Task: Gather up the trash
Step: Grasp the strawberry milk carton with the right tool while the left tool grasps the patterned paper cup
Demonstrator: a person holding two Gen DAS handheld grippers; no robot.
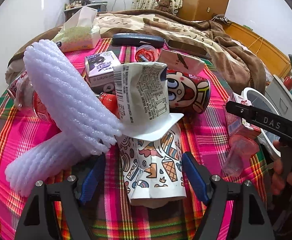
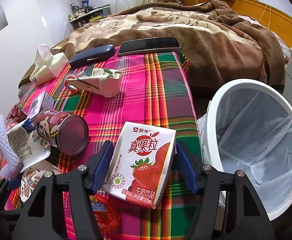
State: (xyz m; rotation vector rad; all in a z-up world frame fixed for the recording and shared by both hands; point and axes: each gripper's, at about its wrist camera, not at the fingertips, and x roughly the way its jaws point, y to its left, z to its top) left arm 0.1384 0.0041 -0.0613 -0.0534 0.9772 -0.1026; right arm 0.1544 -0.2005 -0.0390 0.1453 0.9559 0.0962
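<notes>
The bed (image 2: 186,40), under a fuzzy brown blanket, carries a glossy plaid cloth (image 2: 146,92) strewn with rubbish. At three o'clock the white bin (image 2: 212,140) with its thin plastic liner is cut off by the picture edge. The right gripper (image 2: 143,168) has its blue jaws either side of the strawberry milk carton (image 2: 146,160), a boxy card pack whose long axis runs twelve to six; contact is hard to judge. The left gripper (image 1: 143,178) straddles a crumpled printed paper cup (image 1: 156,164), jaws apart, its base hidden.
</notes>
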